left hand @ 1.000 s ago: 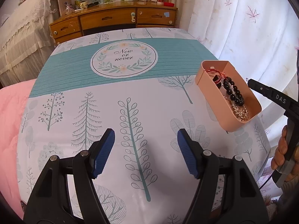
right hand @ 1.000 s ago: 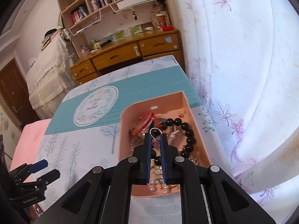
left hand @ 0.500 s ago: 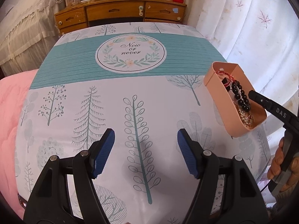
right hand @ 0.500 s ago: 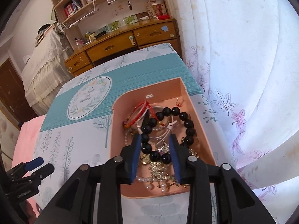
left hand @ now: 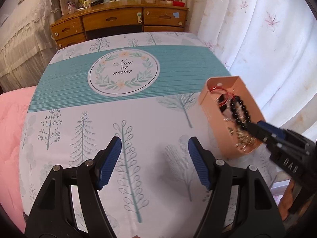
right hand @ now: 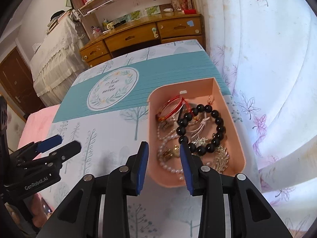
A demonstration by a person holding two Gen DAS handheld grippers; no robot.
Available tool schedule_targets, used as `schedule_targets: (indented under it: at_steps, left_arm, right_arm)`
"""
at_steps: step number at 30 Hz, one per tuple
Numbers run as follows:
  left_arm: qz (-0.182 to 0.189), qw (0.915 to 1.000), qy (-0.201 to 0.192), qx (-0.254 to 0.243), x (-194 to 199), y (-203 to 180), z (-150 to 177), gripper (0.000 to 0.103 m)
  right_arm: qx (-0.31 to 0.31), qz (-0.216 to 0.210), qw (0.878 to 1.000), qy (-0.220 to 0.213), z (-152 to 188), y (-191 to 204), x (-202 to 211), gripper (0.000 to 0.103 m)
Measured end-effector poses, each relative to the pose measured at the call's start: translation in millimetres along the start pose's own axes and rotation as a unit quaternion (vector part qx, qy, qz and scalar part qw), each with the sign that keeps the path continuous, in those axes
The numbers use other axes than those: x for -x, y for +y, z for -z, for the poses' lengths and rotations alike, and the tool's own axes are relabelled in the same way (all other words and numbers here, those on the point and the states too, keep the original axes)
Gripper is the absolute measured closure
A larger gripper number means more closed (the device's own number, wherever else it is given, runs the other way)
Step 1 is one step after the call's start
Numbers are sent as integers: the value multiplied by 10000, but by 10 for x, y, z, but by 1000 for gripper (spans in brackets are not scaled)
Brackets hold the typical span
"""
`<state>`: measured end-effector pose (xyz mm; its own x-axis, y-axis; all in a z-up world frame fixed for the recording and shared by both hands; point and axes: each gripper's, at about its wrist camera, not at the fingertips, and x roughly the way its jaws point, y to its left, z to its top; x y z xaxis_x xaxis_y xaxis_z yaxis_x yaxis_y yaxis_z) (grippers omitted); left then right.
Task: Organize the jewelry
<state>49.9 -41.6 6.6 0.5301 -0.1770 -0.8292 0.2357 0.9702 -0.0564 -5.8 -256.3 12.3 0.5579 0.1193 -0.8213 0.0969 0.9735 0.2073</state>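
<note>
Your pink tray (right hand: 235, 130) sits at the right edge of the tree-print bedspread (left hand: 138, 119), at about 3 o'clock from the "Now or never" wreath (left hand: 123, 73) in the left wrist view, close to the white curtain (right hand: 267, 59). It is a shallow open box with rounded corners. Inside lies a tangle: a black bead bracelet (right hand: 206, 129) on top, red cord bangles (right hand: 174, 107) toward the far end at 11 o'clock of the beads, a pearl strand (right hand: 168, 158) along the near left, gold-coloured pieces near the front wall.

Your right gripper (right hand: 164, 164) is parted with nothing between the pads; its jaws have just been opening. A second ago they were pressed together deep over the jewelry; now they stand back over the tray's near-left corner. The small ring seen at their tips then is no longer there.

Your left gripper (left hand: 154, 160) stands wide and empty over bare cloth, as before.
</note>
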Motion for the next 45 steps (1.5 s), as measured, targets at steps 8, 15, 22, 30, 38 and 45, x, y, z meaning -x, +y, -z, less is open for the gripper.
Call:
schedule_targets:
  at_steps: [8,15,22,30,38,45]
  left_arm:
    - [-267,9996,-81,57,118,-116,111,36]
    - [-365,9990,-94,257,189,-113,209,35]
    - [-484,9970,-115,596,236,-14,233,36]
    - [-523,9960,-27,727,213,28,259,36]
    - [-492,9962,12,719,197,29,270,36]
    - [-489,9961,10,733,204,43,282,35]
  right_arm:
    - [108,46,9999,99,111,139,157,65]
    - [337,125,9994,11,213,251,246,53]
    - [491,136,9985,-211,225,341,387,35]
    - [469,61,9988,-142,231,358,390,35]
    - [476,44,9988,-127,225,345,373,35]
    - [498,38,9987,-115,234,363,360,34]
